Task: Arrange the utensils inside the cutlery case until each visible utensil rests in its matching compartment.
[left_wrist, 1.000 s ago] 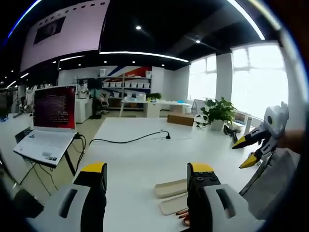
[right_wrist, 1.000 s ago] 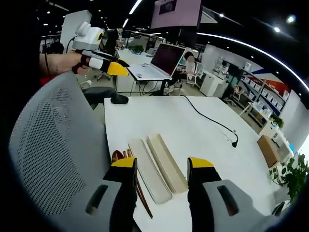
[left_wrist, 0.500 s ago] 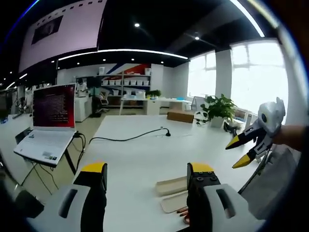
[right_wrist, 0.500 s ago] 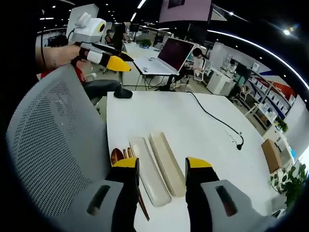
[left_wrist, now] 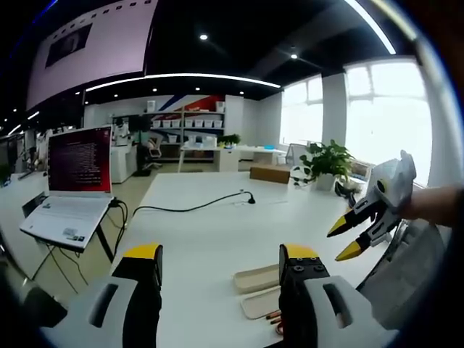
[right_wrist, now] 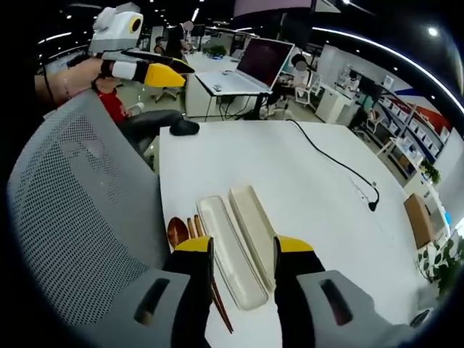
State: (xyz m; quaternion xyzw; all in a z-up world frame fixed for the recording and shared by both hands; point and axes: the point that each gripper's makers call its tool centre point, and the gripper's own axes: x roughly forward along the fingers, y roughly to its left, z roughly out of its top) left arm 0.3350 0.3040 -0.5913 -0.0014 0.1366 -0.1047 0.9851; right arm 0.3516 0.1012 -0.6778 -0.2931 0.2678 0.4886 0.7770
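Right gripper (right_wrist: 241,250): we hold it above the near edge of the table (right_wrist: 290,174), jaws parted with nothing between them.
Utensils (right_wrist: 190,239): a brown wooden spoon and thin sticks lie on the table touching the left side of the case, partly hidden under our right gripper's left jaw.
Cutlery case (right_wrist: 243,243): two long, pale, shallow halves lie side by side, directly ahead of and between the right gripper's jaws; both look empty.
How the utensils will handle: we judge them light, stiff and smooth, likely to roll or slide; taking hold across the middle of a handle seems safest.
How the case will handle: light enough to shift if nudged, we judge.
Chair (right_wrist: 80,210): a grey mesh chair back stands just left of the utensils.
Left gripper (left_wrist: 221,257): we hold it well above the table, jaws apart and empty; the case and utensil tips sit low beside its right jaw.
Cable (right_wrist: 337,167): a black cable crosses the far table.
Laptop (left_wrist: 76,170): an open laptop rests on a stand past the table's far side.
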